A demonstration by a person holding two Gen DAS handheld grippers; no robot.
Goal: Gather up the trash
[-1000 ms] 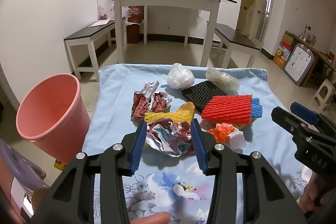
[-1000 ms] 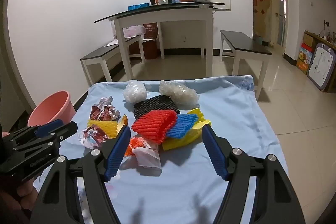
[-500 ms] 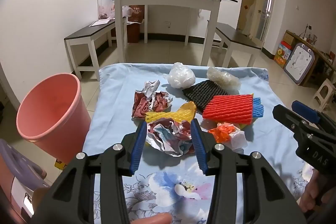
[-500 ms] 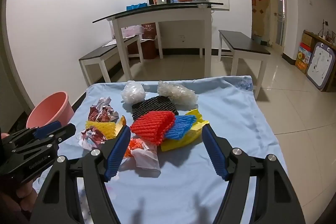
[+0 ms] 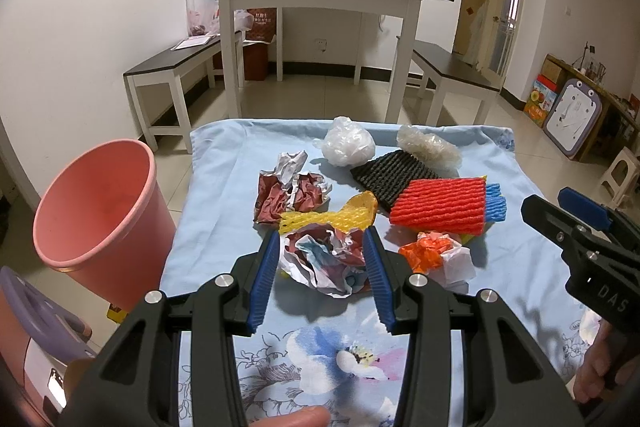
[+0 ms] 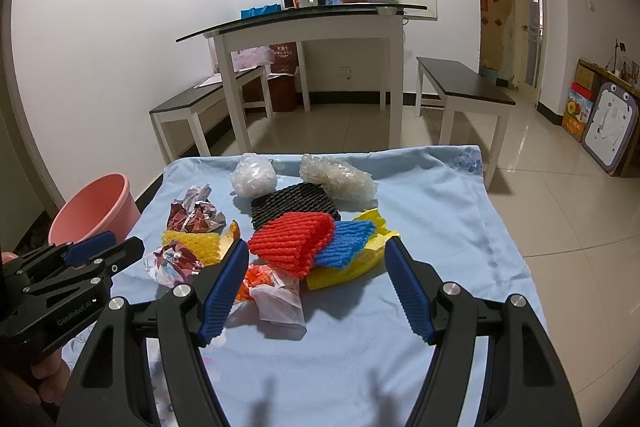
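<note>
Crumpled paper is framed by the left gripper (image 5: 323,247).
The crumpled red, white and blue paper ball (image 5: 326,263) lies on the light blue flowered cloth (image 5: 224,187), between spread blue pads, with no touch that can be told. The right gripper (image 6: 314,255) is held wide open over the red foam net sleeve (image 6: 292,241). The round pink plastic bin (image 5: 96,215) stands beside the cloth.

White walls, tiled floor (image 6: 560,195), glass-topped table (image 6: 304,15), apparently two benches (image 6: 464,79).
</note>
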